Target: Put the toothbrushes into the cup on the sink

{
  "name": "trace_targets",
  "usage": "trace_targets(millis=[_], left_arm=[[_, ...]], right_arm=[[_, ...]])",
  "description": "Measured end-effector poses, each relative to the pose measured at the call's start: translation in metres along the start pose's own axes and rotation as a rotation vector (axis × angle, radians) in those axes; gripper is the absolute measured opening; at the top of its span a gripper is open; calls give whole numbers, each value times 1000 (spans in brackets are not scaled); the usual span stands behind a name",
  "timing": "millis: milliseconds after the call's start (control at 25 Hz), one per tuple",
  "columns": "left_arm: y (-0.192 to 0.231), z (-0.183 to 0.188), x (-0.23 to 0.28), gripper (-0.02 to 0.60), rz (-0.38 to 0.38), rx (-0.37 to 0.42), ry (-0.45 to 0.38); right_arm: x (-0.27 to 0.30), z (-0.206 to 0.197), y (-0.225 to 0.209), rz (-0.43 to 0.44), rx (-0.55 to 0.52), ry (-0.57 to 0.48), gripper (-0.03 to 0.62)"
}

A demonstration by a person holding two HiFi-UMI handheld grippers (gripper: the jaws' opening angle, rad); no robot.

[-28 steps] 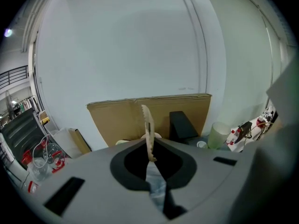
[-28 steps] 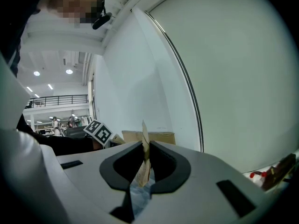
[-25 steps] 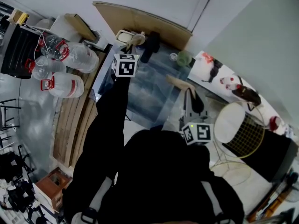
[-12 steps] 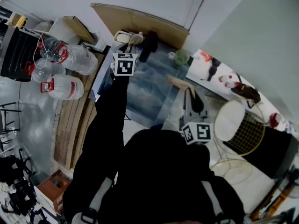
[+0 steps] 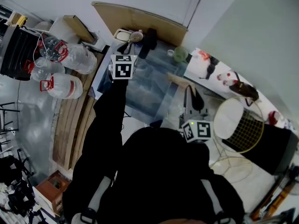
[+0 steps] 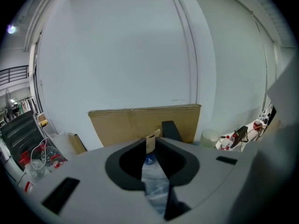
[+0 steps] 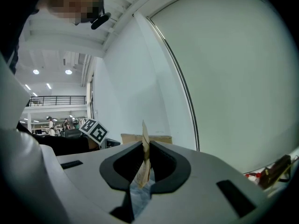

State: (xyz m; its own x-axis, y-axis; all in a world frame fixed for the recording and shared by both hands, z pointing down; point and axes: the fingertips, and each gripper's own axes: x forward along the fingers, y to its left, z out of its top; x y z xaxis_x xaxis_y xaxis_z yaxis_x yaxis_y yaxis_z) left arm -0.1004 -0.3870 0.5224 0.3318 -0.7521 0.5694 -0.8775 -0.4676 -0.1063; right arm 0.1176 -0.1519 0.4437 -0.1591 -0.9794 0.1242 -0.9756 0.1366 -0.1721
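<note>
- Water jugs (image 5: 65, 85) with red handles lie on the floor at the far left, beside a stack of wooden boards.
- The left gripper (image 6: 152, 148) reaches out over the back left part of the marbled sink surface (image 5: 149, 85). Its fingers are closed on the left toothbrush (image 6: 150, 143), which is still in its card pack.
- The left toothbrush shows edge-on. Its tan card end sticks up just past the fingertips, and its long axis lies along the fingers, pointing away from the person towards the cardboard panel (image 5: 140, 17) against the wall.
- A black object (image 5: 149, 38) stands on the surface in front of that panel.
- The cup (image 5: 180, 55), pale green and translucent, stands upright at the back right of the surface, near the wall. Neither toothbrush is in it.
- The right gripper (image 7: 142, 146) is held close to the person's body, with its fingers clamped on the right toothbrush (image 7: 142, 162), also in a card pack.
- That pack stands on edge between the fingers. In the head view its long axis slants from the fingertips to the upper left, and its free end stops short of the cup.
- A wire basket (image 5: 247, 134) stands at the far right.
</note>
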Motion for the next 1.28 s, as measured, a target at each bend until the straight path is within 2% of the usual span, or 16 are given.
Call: trace_targets(millis=[160, 400, 680, 880, 1280], left_arm=[[-6, 7, -27, 51, -8, -16, -65], [-21, 8, -70, 3, -21, -40, -140], [-41, 2, -113, 2, -39, -50, -215], [-54, -16, -135, 2, -42, -95, -271], [-80, -67, -161, 2, -52, -136, -278]], right_arm=[[-7, 3, 1, -7, -4, -7, 38], [-15, 6, 1, -12, -7, -15, 38], [-15, 9, 4, -1, -7, -24, 38], [-16, 10, 5, 6, -11, -29, 38], [-17, 9, -7, -17, -10, -32, 38]])
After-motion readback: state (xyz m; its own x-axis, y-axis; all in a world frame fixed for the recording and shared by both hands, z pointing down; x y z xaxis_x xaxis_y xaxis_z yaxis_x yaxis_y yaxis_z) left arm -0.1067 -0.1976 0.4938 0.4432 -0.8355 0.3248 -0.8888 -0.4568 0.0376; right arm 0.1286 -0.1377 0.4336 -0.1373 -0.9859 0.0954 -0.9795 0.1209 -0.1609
